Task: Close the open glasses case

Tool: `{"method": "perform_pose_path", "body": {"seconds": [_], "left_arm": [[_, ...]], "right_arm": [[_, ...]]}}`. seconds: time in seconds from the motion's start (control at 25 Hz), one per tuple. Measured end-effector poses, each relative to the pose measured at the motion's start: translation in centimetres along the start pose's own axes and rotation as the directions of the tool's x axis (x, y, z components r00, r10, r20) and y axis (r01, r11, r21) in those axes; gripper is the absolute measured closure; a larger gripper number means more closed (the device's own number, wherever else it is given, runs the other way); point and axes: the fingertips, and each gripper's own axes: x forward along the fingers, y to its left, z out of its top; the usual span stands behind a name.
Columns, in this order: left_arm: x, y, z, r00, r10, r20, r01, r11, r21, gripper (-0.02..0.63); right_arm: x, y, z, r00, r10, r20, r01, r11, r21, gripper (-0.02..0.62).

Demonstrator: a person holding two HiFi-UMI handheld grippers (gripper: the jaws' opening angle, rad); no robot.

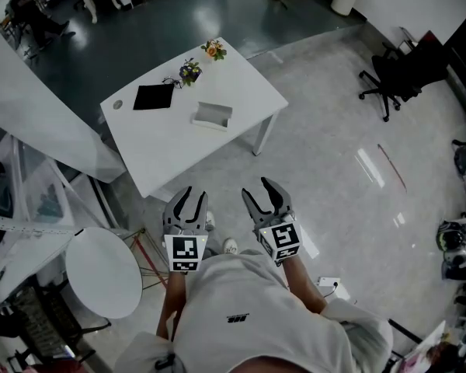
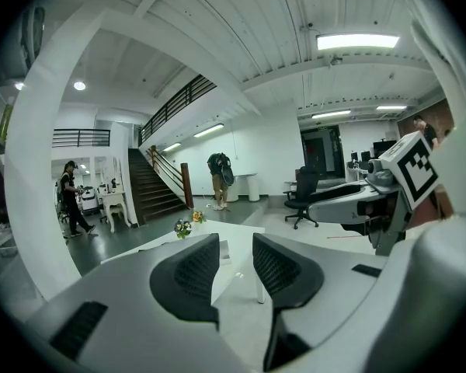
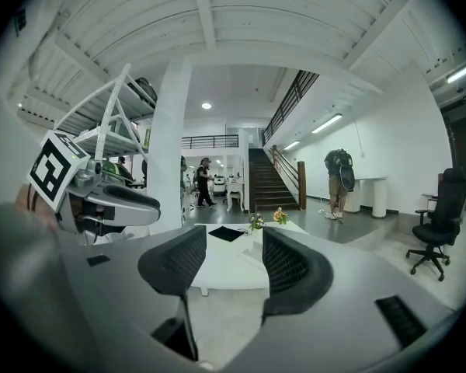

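The open glasses case (image 1: 212, 115), a white box with its lid up, lies near the middle of the white table (image 1: 179, 142). Both grippers hang over the floor short of the table's near edge, well apart from the case. My left gripper (image 1: 186, 202) is open and holds nothing, and so is my right gripper (image 1: 267, 198). In the left gripper view the left gripper (image 2: 235, 249) frames the table (image 2: 234, 277), with a sliver of the case (image 2: 224, 251) showing. In the right gripper view the right gripper (image 3: 234, 244) frames the table (image 3: 221, 264); the case (image 3: 253, 253) is partly hidden behind one jaw.
On the table lie a black mat (image 1: 153, 97) and two small flower bunches (image 1: 190, 71) (image 1: 213, 50) at the far edge. A round white stool (image 1: 103, 273) stands at the near left, a black office chair (image 1: 392, 80) at the far right. People stand far off by the stairs (image 3: 276, 179).
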Motion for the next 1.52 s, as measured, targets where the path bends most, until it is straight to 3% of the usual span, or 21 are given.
{"method": "perform_pose_path", "body": {"seconds": [0.4,1.52], "left_arm": [[4.8,2.4,0.5,1.000,-0.009,0.017,0.009,1.000,0.007,0.461],[22.8,14.5,2.6,0.995,-0.099,0.016,0.099,0.994,-0.042,0.466]], "right_arm": [[4.7,-2.3,0.2,1.000,-0.010,-0.005,0.010,1.000,0.003,0.374],[24.2,-9.6,3.3,0.995,-0.074,-0.066,0.075,0.997,0.006,0.397]]}}
